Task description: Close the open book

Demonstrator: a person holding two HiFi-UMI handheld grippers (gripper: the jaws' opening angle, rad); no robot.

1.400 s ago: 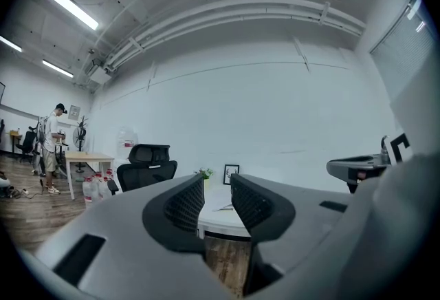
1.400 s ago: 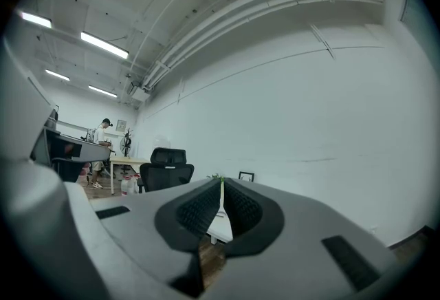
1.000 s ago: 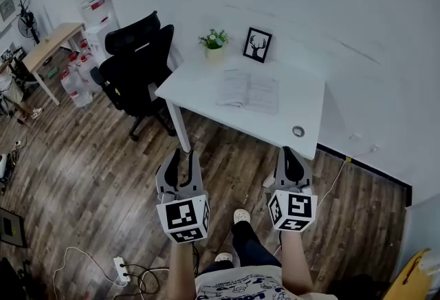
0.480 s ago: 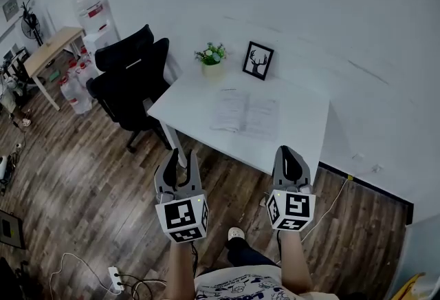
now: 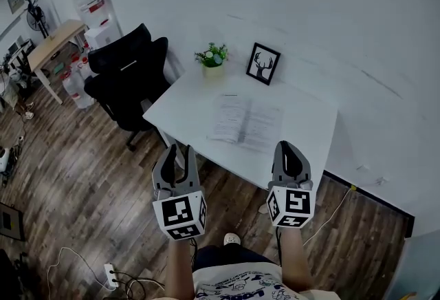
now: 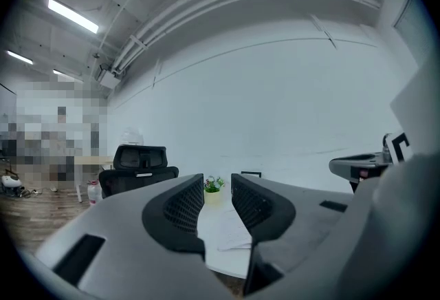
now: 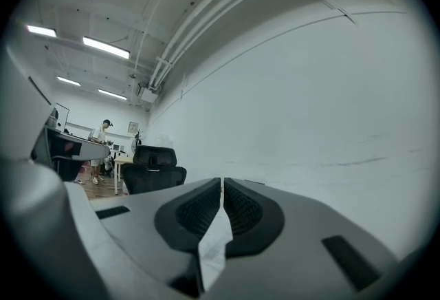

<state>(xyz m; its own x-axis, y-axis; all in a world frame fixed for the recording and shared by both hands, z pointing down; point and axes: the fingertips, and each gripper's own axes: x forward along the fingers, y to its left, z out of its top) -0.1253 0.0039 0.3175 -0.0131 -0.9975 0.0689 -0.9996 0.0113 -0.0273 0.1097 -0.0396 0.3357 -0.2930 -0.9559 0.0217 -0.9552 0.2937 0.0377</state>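
Note:
The open book (image 5: 245, 122) lies flat in the middle of the white table (image 5: 313, 120), pages up. Both grippers hang over the wooden floor just short of the table's near edge, pointing level at it. My left gripper (image 5: 179, 148) is open with a small gap and nothing between its jaws; in the left gripper view my left gripper (image 6: 217, 183) frames the table (image 6: 221, 240) and the book's pages (image 6: 234, 242). My right gripper (image 5: 288, 145) is shut and empty; in the right gripper view my right gripper (image 7: 221, 183) shows only a sliver of the table (image 7: 212, 254).
A potted plant (image 5: 212, 58) and a framed deer picture (image 5: 262, 63) stand at the table's back edge. A black office chair (image 5: 127, 75) sits at the table's left. Farther left are a water dispenser (image 5: 93, 11) and a wooden table (image 5: 49, 45). Cables and a power strip (image 5: 110, 272) lie on the floor.
Both grippers have moved forward toward the table along with the person; the table and book now sit closer and lower in the head view. The jaws look unchanged.

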